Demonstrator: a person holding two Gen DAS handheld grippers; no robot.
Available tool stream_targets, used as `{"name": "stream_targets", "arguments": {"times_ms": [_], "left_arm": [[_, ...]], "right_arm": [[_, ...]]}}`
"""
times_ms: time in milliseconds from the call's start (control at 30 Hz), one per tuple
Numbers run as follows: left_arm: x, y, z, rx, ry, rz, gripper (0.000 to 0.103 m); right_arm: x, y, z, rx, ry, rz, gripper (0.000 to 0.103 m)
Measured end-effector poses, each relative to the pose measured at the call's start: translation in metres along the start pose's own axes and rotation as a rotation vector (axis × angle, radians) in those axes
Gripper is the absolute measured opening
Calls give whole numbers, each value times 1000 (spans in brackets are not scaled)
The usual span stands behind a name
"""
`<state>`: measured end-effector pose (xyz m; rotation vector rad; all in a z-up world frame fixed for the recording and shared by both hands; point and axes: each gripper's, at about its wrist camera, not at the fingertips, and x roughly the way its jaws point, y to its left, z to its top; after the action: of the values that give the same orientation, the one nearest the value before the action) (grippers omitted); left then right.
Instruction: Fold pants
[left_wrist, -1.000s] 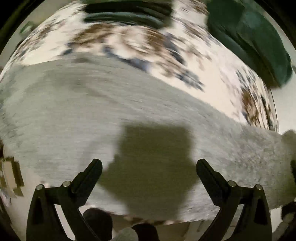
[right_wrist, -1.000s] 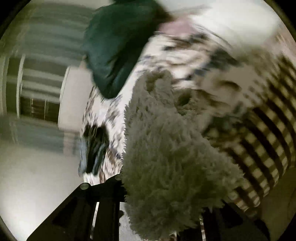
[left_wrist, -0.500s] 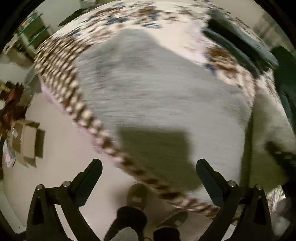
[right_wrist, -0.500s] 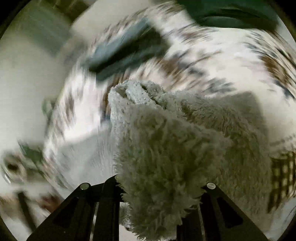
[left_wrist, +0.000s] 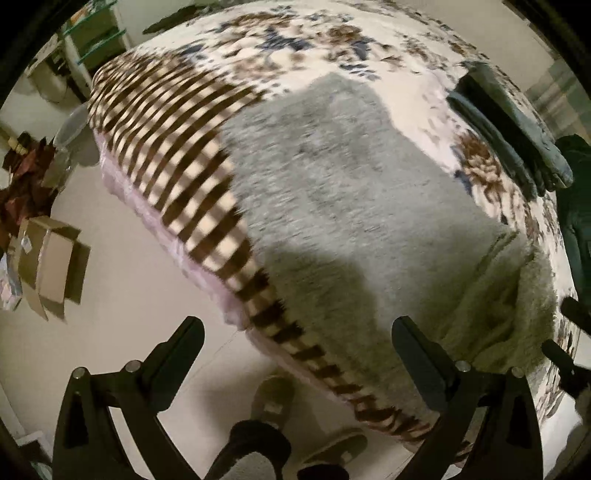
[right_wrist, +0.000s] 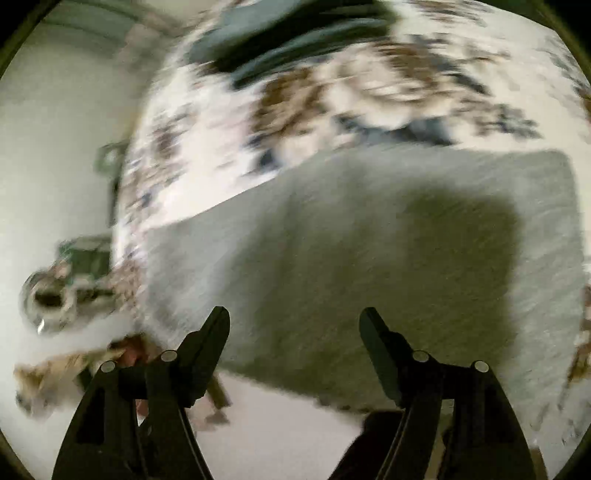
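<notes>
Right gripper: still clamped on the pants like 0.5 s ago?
No. Right gripper is open and empty, above the pants lying flat on the bed.

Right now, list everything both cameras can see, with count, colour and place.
pants: one, grey fleece, flat on the bed, right end folded over
bed cover: one, white with brown and blue flowers, checked brown border along its edge
folded clothes: one pile, dark grey-blue, far side of the bed
green cloth: one, dark green, right edge of the bed
cardboard box: one, brown, open on the floor at left
slippers: two, on the floor by the bed
left gripper: black, open, empty
right gripper: black, open, empty
</notes>
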<state>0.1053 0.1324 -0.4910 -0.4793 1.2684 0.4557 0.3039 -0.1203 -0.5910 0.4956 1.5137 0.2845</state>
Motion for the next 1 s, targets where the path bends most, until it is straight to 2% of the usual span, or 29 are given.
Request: {"name": "stream_targets", "arguments": {"times_ms": [67,167,200,233,267,300,367,400,500,700,800,867,900,933,967,1000], "left_arm": [[2,-12,1,14,-17,1,103],[6,-26,3,21,-25,1,103],[6,-30,3,17,-24,-13,103],[6,-32,3,14,-23,-20,103],[4,-35,2,14,-24,-28,103],[2,-36,2,16,-27,-34,103],[-3,-37,-1,18,-37,-41,103],[-5,-36,-3,18,-42,-43,103],[-10,-30,-6,-3,-42,-46,103],[-19,-16,-6,-42,-55,-47,103],[-22,-17,-2,-31,-69,-44,103],[-22,-21,2,-13,-68,-41,103],[-22,-24,4,-7,-67,-53,103],[-22,-29,6,1,-65,-70,103],[-23,-34,8,9,-64,-84,103],[-24,-41,11,21,-61,-114,103]], "right_arm": [[13,-5,19,43,15,-19,75],[50,-6,44,72,88,-111,75],[67,-8,47,78,131,-167,72],[82,-10,49,75,164,-211,50],[88,-7,49,75,169,-243,34],[92,-9,49,76,163,-289,27],[87,-9,48,75,142,-290,21],[83,-7,47,70,134,-283,12],[68,3,45,46,116,-246,11],[35,41,43,-5,93,-145,11],[42,61,40,-28,113,-125,11],[63,66,41,-58,171,-132,17],[71,67,43,-60,209,-135,24],[76,66,43,-54,236,-111,37],[69,60,42,-37,246,-52,47],[60,52,41,-22,238,-10,68]]}}
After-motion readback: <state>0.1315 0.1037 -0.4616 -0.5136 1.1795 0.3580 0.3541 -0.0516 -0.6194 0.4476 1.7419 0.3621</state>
